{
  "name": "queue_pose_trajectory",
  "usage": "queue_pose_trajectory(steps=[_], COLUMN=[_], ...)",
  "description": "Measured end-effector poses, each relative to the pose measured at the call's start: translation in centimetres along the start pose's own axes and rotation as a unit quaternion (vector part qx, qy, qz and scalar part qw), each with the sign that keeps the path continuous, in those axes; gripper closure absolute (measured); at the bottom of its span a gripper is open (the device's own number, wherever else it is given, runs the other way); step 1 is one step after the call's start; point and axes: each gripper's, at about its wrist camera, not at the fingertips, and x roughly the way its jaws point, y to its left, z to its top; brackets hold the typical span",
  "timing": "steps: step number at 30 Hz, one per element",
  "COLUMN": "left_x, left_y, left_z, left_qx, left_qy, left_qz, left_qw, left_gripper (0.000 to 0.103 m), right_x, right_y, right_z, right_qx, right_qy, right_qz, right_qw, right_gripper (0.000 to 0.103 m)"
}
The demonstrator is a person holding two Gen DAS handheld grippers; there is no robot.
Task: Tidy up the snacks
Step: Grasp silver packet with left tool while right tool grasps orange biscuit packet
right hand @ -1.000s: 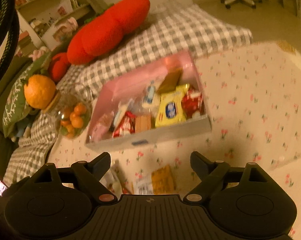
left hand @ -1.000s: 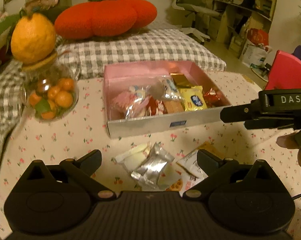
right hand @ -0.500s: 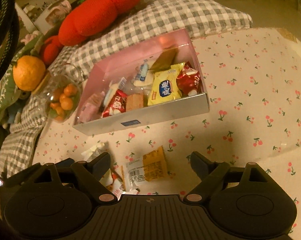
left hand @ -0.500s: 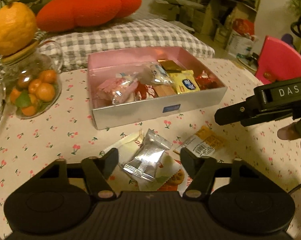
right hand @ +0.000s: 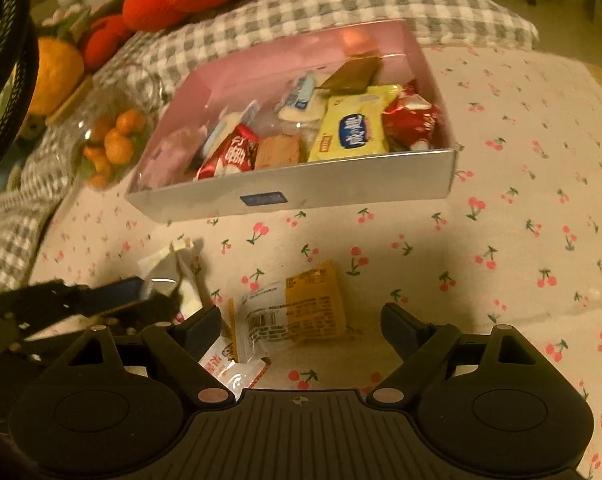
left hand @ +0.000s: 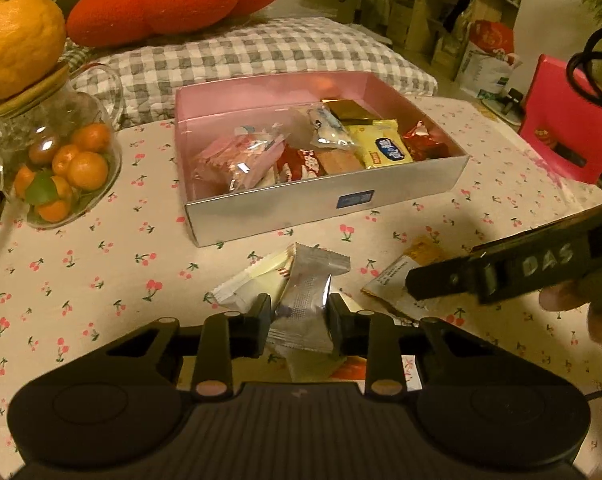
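A: Left gripper is down on the cherry-print tablecloth, both fingers clamped against the sides of the silver foil snack packet. That's a firm pinch, the wrapper creased between the pads.

B: And the packet sits on top of a small heap: a white wrapper just beside it on the left, and another wrapper with orange print poking out underneath.

A: Over on the other side, the right gripper hangs above the yellow-and-clear packet, jaws spread wide, nothing between them. The packet lies flat on the cloth between the two fingers.

B: From the left camera you can see that right tool from the side, its black finger over the same packet.

A: Beyond the loose snacks stands the pink-lined box, already holding a yellow packet, red wrappers, a pink bag and a gold one at the back.

B: Glass jar of small oranges to the left of the box, a big citrus fruit perched on its lid. Whether the silver packet has lifted off the pile, I can't quite tell from here.
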Motion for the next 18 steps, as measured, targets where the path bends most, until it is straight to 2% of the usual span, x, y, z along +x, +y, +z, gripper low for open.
queue_pose_trajectory(steps=[10, 13, 16, 17, 18], left_x=[-0.6, -0.7, -0.8, -0.8, -0.9], left_y=[1.4, 1.5, 1.4, 1.4, 1.4], left_z=[-0.3, -0.2, -0.1, -0.1, -0.1], left_qx=[-0.028, -0.032, -0.036, -0.038, -0.039], left_qy=[0.007, 0.007, 0.007, 0.008, 0.008], left_qz=[0.0, -0.001, -0.005, -0.008, -0.009], left_qw=[0.9996, 0.9994, 0.9993, 0.9992, 0.9992], left_gripper=[0.078, 0.078, 0.078, 0.078, 0.078], right_x=[1.1, 1.4, 1.3, 1.1, 1.0], right_y=[2.1, 2.7, 3.0, 3.1, 3.1], right_z=[-0.4, -0.8, -1.0, -1.0, -0.9], right_qx=[-0.079, -0.111, -0.139, -0.146, -0.149], right_qy=[-0.015, -0.016, -0.021, -0.022, -0.021], right_qz=[-0.04, -0.064, -0.072, -0.073, -0.071], right_qw=[0.996, 0.992, 0.987, 0.986, 0.986], right_gripper=[0.015, 0.019, 0.039, 0.053, 0.059])
